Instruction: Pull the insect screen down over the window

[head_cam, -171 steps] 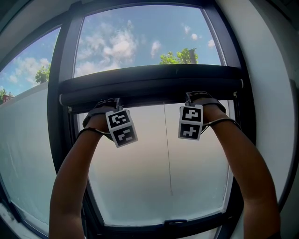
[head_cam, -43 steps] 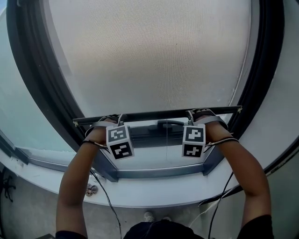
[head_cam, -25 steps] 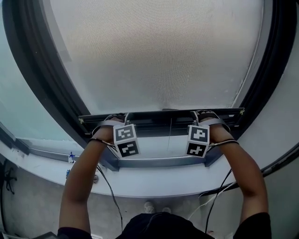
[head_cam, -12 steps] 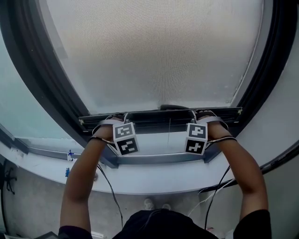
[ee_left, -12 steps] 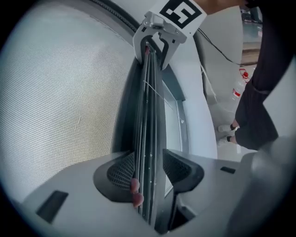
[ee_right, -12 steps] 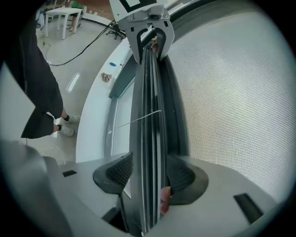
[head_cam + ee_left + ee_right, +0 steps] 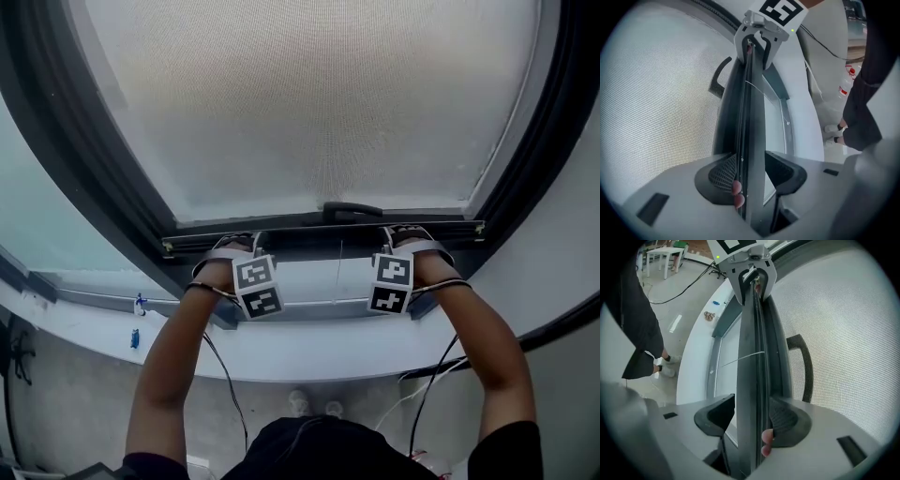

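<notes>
Since the first frame, when sky showed through bare glass, the pull bar has travelled from the top of the window to the bottom. Over the last half second it has sunk only a touch further.

- Insect screen: mesh covers nearly the whole pane. Its bar sits just above the bottom frame rail and looks close to level.
- Left gripper: jaws pinch the bar near its left end, pads pressed on both faces.
- Right gripper: same pinch near the right end.
- Window handle: shows just above the bar, behind the mesh.
- Thin cord: hangs from mid-bar, between the grippers.

Judgement: last part of the pull. Keep both ends dropping together so the bar cannot skew in the side tracks. Ease it onto the rail rather than slamming it, and loosen nothing until it seats or catches.

Room: side frames crowd each gripper's outer flank. Below, the rail and then the sill leave little travel. Open space lies only back toward the person.
</notes>
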Motion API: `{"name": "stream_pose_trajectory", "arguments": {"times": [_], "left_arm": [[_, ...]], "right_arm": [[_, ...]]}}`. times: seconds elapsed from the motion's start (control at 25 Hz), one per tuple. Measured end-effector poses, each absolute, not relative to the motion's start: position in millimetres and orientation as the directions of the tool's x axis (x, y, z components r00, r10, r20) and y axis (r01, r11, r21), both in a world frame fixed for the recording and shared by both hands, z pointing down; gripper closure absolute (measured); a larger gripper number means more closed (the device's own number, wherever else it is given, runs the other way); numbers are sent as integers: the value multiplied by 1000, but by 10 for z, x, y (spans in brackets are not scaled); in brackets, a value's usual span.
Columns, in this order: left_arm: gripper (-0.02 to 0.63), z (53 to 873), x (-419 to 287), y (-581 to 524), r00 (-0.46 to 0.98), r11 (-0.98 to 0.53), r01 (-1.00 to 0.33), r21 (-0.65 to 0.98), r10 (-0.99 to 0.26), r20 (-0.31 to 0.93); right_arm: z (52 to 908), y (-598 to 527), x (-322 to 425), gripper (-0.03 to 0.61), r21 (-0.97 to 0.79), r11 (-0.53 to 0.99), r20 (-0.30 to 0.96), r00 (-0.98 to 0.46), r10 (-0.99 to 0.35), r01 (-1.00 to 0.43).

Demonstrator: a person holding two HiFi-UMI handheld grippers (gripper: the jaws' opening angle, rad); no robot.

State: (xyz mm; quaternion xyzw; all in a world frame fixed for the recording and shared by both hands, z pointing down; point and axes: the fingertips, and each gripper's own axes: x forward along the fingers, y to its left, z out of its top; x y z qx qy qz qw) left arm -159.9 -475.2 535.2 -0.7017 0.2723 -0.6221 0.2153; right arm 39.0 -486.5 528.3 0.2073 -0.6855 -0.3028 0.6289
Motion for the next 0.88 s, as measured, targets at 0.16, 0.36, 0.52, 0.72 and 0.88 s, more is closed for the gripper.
{"name": "stream_pose_trajectory", "arguments": {"times": [0.16, 0.36, 0.52, 0.72, 0.88], "left_arm": [[423, 5404, -1605, -4753, 67, -757, -116, -643, -652, 755], [423, 5398, -1596, -4732, 75, -760, -114, -639, -648, 758], [423, 5392, -1595, -4712, 82, -759, -105, -642, -650, 755], [423, 5409, -1612, -4724, 45, -744, -75, -664, -667, 743], [423, 5408, -1630, -4719, 35, -740, -61, -670, -673, 739]], "right_arm": [[5334, -4869, 390, 350, 677, 729, 736, -121, -667, 99], [5336, -4854, 398, 350, 676, 730, 736, -115, -667, 100], [5338, -4832, 405, 350, 673, 732, 739, -101, -666, 102], [5348, -4850, 400, 350, 679, 727, 734, -85, -673, 107], [5342, -4849, 394, 350, 680, 724, 733, -68, -677, 119]]}}
